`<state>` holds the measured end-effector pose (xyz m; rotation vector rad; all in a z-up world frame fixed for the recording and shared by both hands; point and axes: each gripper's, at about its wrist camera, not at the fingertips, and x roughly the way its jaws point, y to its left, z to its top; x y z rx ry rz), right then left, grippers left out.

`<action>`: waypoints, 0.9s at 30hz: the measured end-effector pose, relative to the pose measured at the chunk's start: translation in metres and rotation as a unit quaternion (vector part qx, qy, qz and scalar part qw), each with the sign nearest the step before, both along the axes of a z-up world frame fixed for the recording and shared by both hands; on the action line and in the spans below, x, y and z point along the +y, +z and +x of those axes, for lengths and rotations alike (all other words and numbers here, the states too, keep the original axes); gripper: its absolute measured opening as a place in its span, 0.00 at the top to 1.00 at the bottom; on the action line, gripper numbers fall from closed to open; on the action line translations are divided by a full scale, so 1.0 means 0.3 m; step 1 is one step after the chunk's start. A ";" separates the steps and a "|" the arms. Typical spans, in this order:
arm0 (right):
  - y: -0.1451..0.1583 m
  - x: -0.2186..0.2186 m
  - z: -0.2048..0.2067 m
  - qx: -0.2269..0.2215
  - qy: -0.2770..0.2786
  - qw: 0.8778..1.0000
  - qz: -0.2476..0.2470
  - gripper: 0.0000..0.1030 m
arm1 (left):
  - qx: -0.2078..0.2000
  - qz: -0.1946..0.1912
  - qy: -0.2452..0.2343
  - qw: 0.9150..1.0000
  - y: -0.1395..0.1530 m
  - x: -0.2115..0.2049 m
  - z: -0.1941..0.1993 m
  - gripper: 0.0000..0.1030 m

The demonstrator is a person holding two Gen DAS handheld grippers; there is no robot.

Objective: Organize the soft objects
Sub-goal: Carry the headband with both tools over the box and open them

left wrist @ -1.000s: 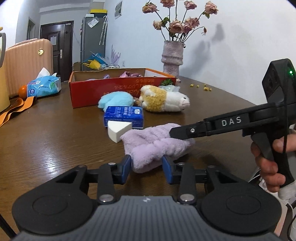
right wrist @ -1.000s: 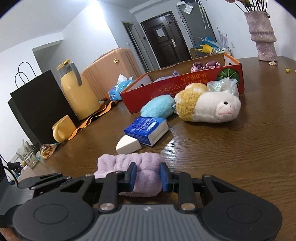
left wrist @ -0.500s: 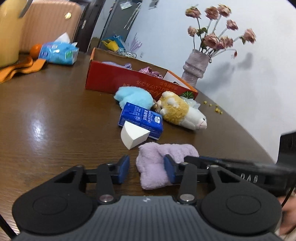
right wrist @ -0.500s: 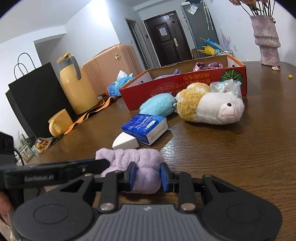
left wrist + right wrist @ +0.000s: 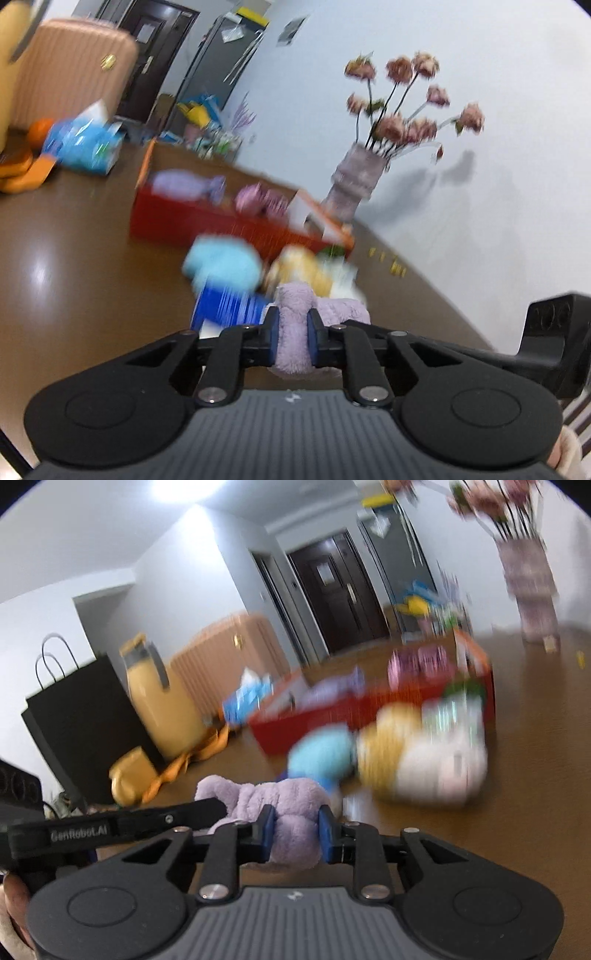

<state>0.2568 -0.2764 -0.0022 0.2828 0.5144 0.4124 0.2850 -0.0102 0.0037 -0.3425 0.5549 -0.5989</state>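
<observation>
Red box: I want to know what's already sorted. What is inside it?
Inside the red box, a pale lilac soft thing and a pink one show above the rim. Blur hides their details, and the near wall covers whatever lies lower.

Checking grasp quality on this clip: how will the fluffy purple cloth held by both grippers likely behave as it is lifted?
The purple cloth looks plush and bunches between the closing left gripper and closing right gripper, so it probably sags between them. It likely weighs little. Its fuzzy pile should resist slipping.
</observation>
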 end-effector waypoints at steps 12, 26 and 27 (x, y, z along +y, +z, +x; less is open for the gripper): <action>0.195 0.008 0.880 0.054 -0.031 0.992 -0.110 0.77 | 0.115 0.050 0.051 0.991 0.084 -0.192 0.863 0.85; 0.026 0.223 1.238 0.193 0.048 0.973 -0.113 0.73 | 0.112 0.193 0.103 0.969 -0.003 -0.053 0.996 0.82; 0.016 0.232 1.239 0.199 0.050 0.973 -0.110 0.73 | 0.104 0.205 0.101 0.968 -0.003 -0.054 0.986 0.79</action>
